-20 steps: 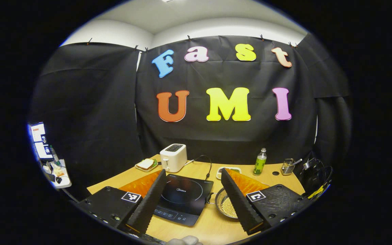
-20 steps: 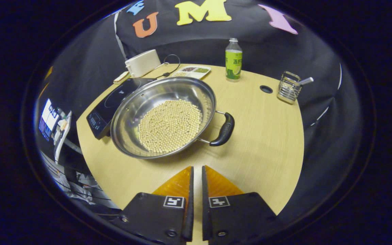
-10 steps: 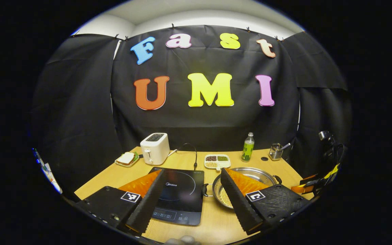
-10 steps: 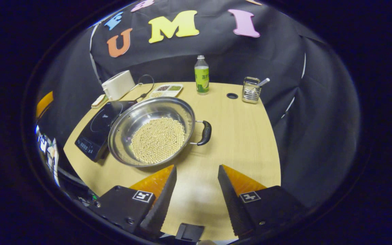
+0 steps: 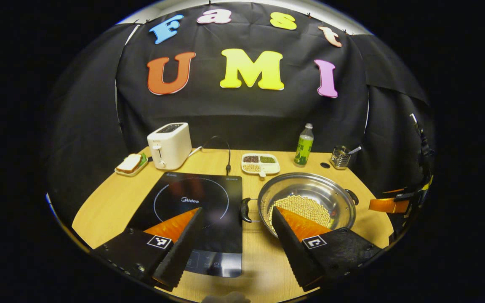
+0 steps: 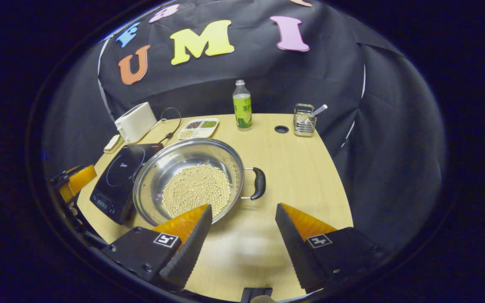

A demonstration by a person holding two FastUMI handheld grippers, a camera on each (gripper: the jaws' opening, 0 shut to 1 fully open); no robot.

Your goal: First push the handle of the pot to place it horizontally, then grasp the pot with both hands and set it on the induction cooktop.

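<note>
Pot (image 6: 190, 181) of pale beans on a wooden table (image 6: 301, 168), sitting just ahead of the right gripper (image 6: 242, 235), a little to its left. That gripper is spread wide and grips nothing; its fingers hang over bare tabletop, and the pot's near handle (image 6: 259, 183) lies just beyond the gap between them. The pot's other handle (image 5: 245, 209) points toward the cooktop (image 5: 196, 210), which lies flat on the table just beside the pot (the two look close but not quite touching). The left gripper (image 5: 236, 246) is also wide apart and empty, with the cooktop ahead of its left finger and the pot ahead of its right finger. Farther out from both grippers, along the back of the table, stand a toaster (image 5: 169, 145), a divided dish (image 5: 260, 163), a green bottle (image 6: 242, 105) and a wire holder (image 6: 304, 120). A sandwich plate (image 5: 131, 164) sits left of the toaster.
</note>
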